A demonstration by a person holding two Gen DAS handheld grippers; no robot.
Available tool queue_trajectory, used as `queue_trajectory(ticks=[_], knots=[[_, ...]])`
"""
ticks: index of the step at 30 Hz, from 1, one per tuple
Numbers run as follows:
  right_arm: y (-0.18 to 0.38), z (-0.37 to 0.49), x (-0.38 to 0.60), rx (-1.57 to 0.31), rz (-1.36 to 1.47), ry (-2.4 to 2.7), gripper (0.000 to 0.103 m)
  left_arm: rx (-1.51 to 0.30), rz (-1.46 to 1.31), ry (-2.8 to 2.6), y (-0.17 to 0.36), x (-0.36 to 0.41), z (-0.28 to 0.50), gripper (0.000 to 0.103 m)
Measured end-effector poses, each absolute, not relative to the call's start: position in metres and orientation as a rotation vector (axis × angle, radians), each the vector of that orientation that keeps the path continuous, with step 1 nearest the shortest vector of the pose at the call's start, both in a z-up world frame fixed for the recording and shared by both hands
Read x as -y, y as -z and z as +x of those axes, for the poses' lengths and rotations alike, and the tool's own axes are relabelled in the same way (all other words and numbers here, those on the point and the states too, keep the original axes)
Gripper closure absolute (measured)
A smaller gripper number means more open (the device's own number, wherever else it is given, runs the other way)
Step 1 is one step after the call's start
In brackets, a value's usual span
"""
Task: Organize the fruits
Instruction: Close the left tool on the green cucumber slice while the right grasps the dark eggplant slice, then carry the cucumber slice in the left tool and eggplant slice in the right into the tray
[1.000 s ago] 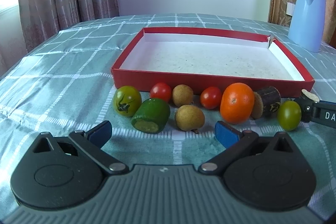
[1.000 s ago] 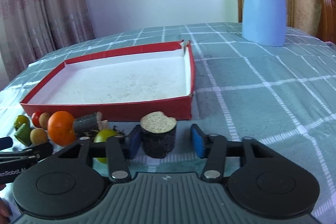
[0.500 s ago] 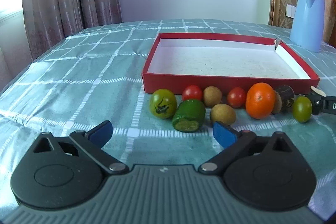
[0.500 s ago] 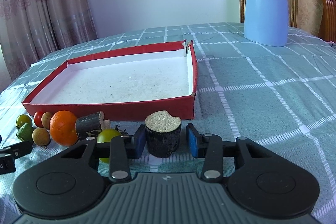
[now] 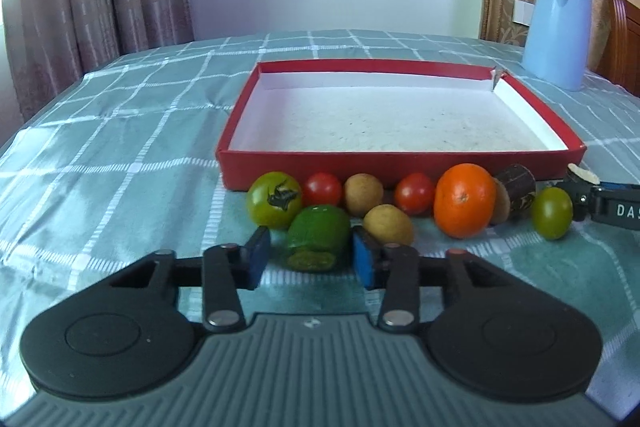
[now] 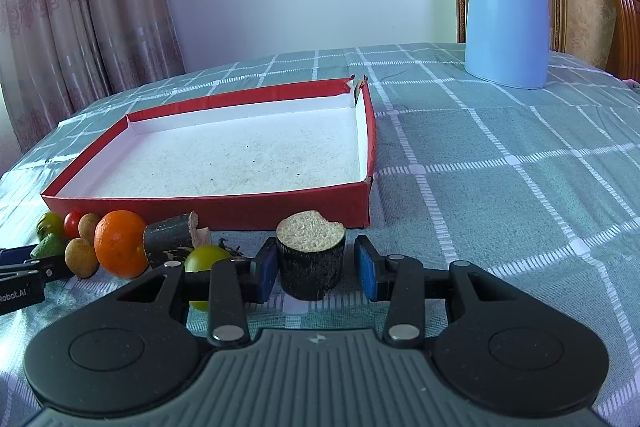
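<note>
Green is what I am seeing first from the left wrist: the cut green fruit (image 5: 317, 242) is lying between the blue pads of my left gripper (image 5: 307, 257), cut end toward me, long axis pointing at the red box (image 5: 400, 163). The jaws are standing narrow with slivers of gap either side, so not gripping yet, I judge. A green tomato (image 5: 274, 199) and a brown longan (image 5: 388, 224) are crowding its flanks.

From the right wrist, my right gripper (image 6: 316, 269) is bracketing the dark cut stump (image 6: 311, 254), which is standing upright just before the box's near corner. The left pad is looking to be touching, the right one is apart. Open cloth (image 6: 500, 187) is lying to the right.
</note>
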State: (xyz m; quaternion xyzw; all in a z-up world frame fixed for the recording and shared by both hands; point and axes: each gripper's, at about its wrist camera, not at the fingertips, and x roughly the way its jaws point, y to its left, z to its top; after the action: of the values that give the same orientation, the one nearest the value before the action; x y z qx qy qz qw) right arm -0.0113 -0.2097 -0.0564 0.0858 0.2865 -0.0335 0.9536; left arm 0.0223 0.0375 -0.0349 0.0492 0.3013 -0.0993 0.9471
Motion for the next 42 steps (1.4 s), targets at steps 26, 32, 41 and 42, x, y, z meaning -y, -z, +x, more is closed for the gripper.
queue_trajectory(ticks=[26,32,41,42], knots=[[0.046,-0.021,0.213,-0.547,0.171,0.026,0.070,-0.511,0.108,0.219,0.004,-0.024,0.015,0.073],[0.024,-0.014,0.213,-0.498,0.140,0.019,0.070,-0.498,0.106,0.230,-0.009,-0.014,0.038,0.073],[0.010,0.049,0.198,-0.506,0.048,0.034,0.070,-0.537,0.112,0.174,-0.008,0.007,0.094,0.073],[0.013,0.059,0.197,-0.520,0.043,0.040,0.070,-0.543,0.115,0.167,-0.006,0.009,0.100,0.073]])
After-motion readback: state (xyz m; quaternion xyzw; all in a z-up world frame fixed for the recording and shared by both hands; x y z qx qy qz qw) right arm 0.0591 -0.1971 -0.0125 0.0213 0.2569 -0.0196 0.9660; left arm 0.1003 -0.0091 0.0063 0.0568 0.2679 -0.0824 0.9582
